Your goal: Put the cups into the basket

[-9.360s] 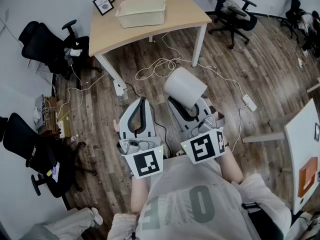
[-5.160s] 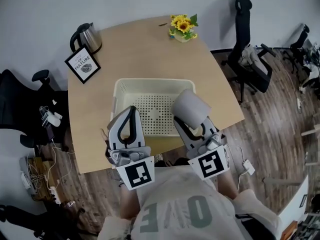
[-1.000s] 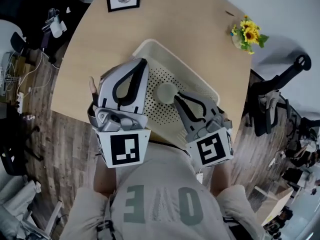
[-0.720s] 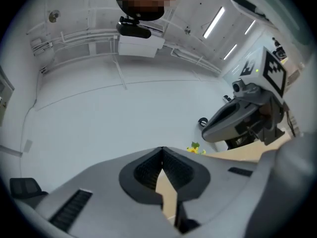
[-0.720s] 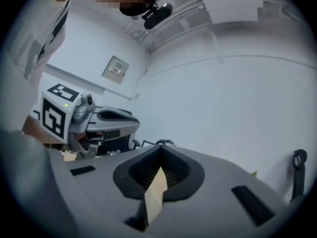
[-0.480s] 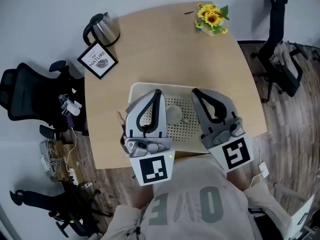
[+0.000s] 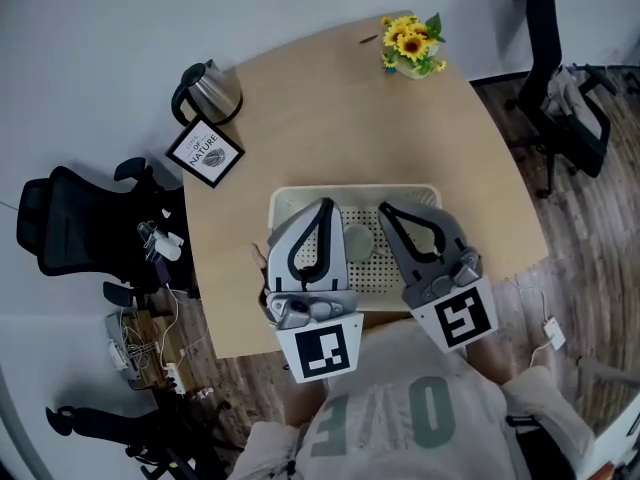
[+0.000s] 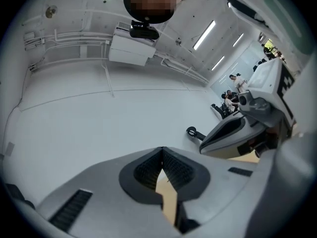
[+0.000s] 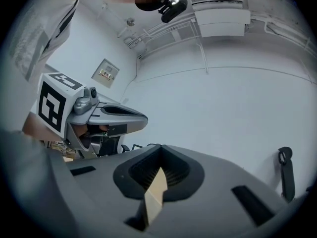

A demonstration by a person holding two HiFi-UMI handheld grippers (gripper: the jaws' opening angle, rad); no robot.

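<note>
A white cup point(image 7: 357, 240) lies inside the cream perforated basket point(image 7: 352, 190) on the wooden table point(image 7: 330, 118), seen between my two grippers in the head view. My left gripper point(image 7: 327, 205) hovers over the basket's left half, shut with nothing in it. Held over the right half, my right gripper point(image 7: 384, 211) is shut and empty too. In the left gripper view the left gripper point(image 8: 162, 150) has its jaws meeting at the tip and faces a white wall. The right gripper point(image 9: 159, 148) shows the same closed tip in the right gripper view.
On the table stand a kettle point(image 7: 208, 90), a framed picture point(image 7: 205, 155) and a pot of sunflowers point(image 7: 408, 43). Black office chairs stand left point(image 7: 75, 218) and right point(image 7: 560, 78) of the table. Cables lie on the wood floor point(image 7: 140, 353) at the left.
The white cup that my right gripper carried now lies in the basket, free of the jaws. Both grippers have risen and levelled above the basket, and the right jaws have shut.
</note>
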